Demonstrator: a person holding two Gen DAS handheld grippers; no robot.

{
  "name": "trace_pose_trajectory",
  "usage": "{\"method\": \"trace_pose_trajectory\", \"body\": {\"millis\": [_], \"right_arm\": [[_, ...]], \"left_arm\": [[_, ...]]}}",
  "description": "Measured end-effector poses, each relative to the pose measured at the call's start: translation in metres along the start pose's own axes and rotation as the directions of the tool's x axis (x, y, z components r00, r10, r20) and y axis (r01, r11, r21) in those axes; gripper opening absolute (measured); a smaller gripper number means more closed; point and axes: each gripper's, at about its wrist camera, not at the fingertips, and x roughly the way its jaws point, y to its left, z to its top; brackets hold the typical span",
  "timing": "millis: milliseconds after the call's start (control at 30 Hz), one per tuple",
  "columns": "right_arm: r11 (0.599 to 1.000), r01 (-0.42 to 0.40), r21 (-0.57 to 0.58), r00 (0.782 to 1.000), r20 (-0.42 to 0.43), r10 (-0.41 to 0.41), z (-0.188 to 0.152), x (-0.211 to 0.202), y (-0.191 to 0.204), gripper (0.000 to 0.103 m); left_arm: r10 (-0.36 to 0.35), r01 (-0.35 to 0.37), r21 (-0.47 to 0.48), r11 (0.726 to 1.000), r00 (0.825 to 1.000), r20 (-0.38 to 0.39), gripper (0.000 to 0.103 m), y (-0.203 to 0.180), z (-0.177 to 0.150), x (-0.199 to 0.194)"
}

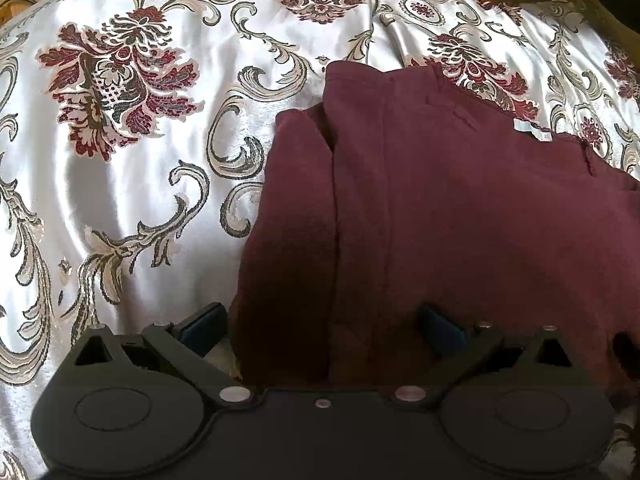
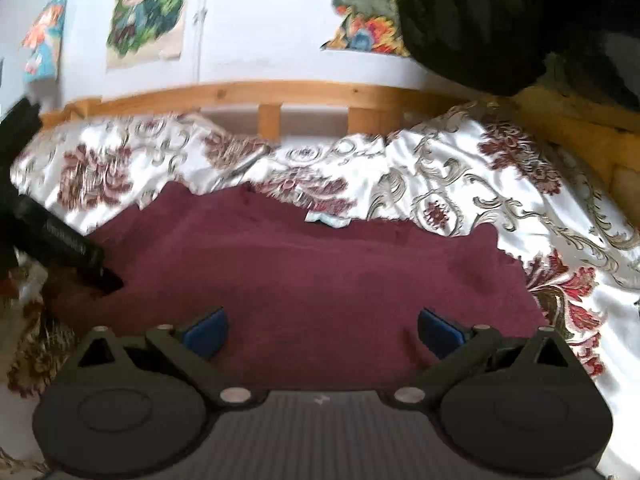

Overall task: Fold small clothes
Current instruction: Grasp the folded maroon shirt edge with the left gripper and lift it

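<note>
A dark maroon garment [image 1: 440, 208] lies on a white satin bedspread [image 1: 120, 184] with red and gold floral patterns. It has a lengthwise fold along its left part and a small white label [image 1: 534, 130] at its far edge. My left gripper [image 1: 322, 328] is open, its blue-padded fingers spread over the garment's near left edge. In the right wrist view the garment [image 2: 304, 272] spreads wide, its label [image 2: 326, 219] at the far edge. My right gripper [image 2: 322, 334] is open above the garment's near edge. The left gripper [image 2: 60, 248] shows at the garment's left side.
A wooden bed rail [image 2: 256, 94] runs along the far side of the bedspread [image 2: 500, 188]. Colourful pictures [image 2: 148, 12] hang on the wall behind it. A dark bulky shape [image 2: 500, 20] fills the upper right of the right wrist view.
</note>
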Motion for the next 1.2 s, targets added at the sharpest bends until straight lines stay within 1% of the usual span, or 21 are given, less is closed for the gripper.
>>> {"method": "trace_pose_trajectory", "body": {"millis": [33,100,167,267,333,400,467,500,533,567,600,633,667,767,833,933,1000,1100,1200], "right_arm": [[1.000,0.001,-0.003,1.000,-0.027,-0.001,-0.001,0.005,0.001,0.103],[1.000,-0.005,0.004,1.000,-0.024,0.005,-0.001,0.005,0.000,0.103],[1.000,-0.008,0.007,1.000,-0.028,0.008,-0.002,0.006,0.000,0.103],[1.000,-0.006,0.004,0.999,-0.034,0.006,-0.005,0.006,0.001,0.103],[1.000,-0.006,0.005,0.999,-0.034,0.006,-0.005,0.006,0.001,0.103],[1.000,-0.006,0.005,0.999,-0.035,0.007,-0.005,0.006,0.001,0.103],[1.000,-0.006,0.006,0.999,-0.035,0.006,-0.005,0.006,0.001,0.103],[1.000,-0.006,0.006,0.999,-0.035,0.006,-0.004,0.006,0.001,0.103],[1.000,-0.006,0.007,0.999,-0.036,0.007,-0.005,0.006,0.001,0.103],[1.000,-0.006,0.007,0.999,-0.036,0.007,-0.005,0.006,0.001,0.103],[1.000,-0.007,0.008,0.999,-0.037,0.007,-0.005,0.007,0.001,0.103],[1.000,-0.006,0.008,0.999,-0.038,0.007,-0.006,0.007,0.001,0.103],[1.000,-0.006,0.008,0.999,-0.038,0.007,-0.006,0.006,0.001,0.103],[1.000,-0.008,0.010,0.999,-0.038,0.008,-0.006,0.006,0.001,0.103],[1.000,-0.024,0.016,0.999,-0.036,0.024,-0.004,0.002,-0.002,0.103],[0.997,-0.037,0.062,0.999,0.040,0.034,0.001,-0.013,-0.015,0.103],[0.997,-0.024,0.077,0.998,0.058,0.020,0.004,-0.019,-0.022,0.103],[0.997,0.036,0.065,0.999,0.035,-0.038,0.011,-0.020,-0.032,0.103],[0.992,0.103,0.072,0.993,0.051,-0.107,0.013,-0.023,-0.047,0.103]], "left_arm": [[0.000,0.000,0.002,1.000,1.000,0.003,0.102,0.000,0.000,-0.001],[0.019,-0.019,0.017,1.000,0.999,0.030,0.100,-0.002,-0.001,-0.005],[0.027,-0.030,0.044,0.999,0.998,0.061,0.092,-0.008,-0.003,-0.009],[0.034,-0.040,0.076,0.996,0.997,0.076,0.086,-0.015,-0.005,-0.013],[0.019,-0.024,0.056,0.998,0.997,0.081,0.081,-0.014,-0.005,-0.014],[0.007,-0.008,0.019,1.000,0.996,0.084,0.072,-0.009,-0.004,-0.016],[-0.006,0.007,-0.016,1.000,0.997,0.083,0.060,-0.005,-0.002,-0.019],[-0.007,0.009,-0.032,0.999,0.997,0.082,0.056,-0.003,0.000,-0.020],[-0.007,0.011,-0.045,0.999,0.997,0.081,0.050,-0.002,0.001,-0.022],[-0.018,0.023,-0.055,0.998,0.997,0.081,0.042,-0.001,0.002,-0.023],[-0.032,0.036,-0.057,0.998,0.996,0.081,0.037,-0.002,0.002,-0.025],[-0.035,0.039,-0.051,0.998,0.996,0.082,0.028,-0.005,0.003,-0.027],[-0.034,0.038,-0.039,0.999,0.995,0.091,0.024,-0.009,0.003,-0.030],[-0.010,0.006,0.031,1.000,0.990,0.142,0.021,-0.028,0.002,-0.044],[-0.005,-0.009,0.078,0.997,0.985,0.174,0.020,-0.043,0.002,-0.056],[-0.031,0.001,0.142,0.990,0.977,0.211,0.020,-0.061,0.003,-0.075],[-0.053,0.008,0.183,0.983,0.970,0.239,0.020,-0.073,0.006,-0.089],[-0.114,0.058,0.219,0.974,0.960,0.255,0.019,-0.093,0.012,-0.105],[-0.182,0.121,0.244,0.962,0.952,0.246,0.019,-0.114,0.016,-0.110]]}}
